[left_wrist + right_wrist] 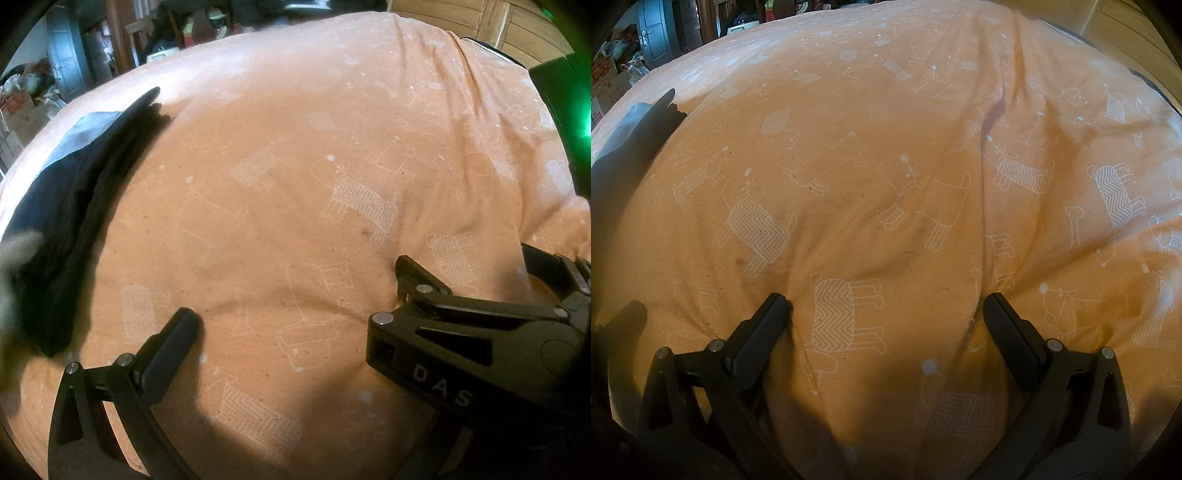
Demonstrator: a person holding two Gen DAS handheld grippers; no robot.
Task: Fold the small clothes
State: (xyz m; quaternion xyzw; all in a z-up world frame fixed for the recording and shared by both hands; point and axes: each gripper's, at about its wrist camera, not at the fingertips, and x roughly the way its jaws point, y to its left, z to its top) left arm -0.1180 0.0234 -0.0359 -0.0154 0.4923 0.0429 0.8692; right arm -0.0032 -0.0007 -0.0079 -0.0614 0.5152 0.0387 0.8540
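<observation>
Fingers point(184, 328) of both grippers are held apart, empty, over the bed point(295, 203); the dark garment point(74, 206) is stretched near-to-far at far left, nearest the left gripper point(295, 291).

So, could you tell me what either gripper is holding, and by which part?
Nothing: left gripper and right gripper are open over the orange bedcover.

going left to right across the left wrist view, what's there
dark folded garment at the left edge → left hand-held gripper's left finger → bare stretch of the orange dog-print bedsheet → black linkage marked DAS → black device with a green light at the right edge
</observation>
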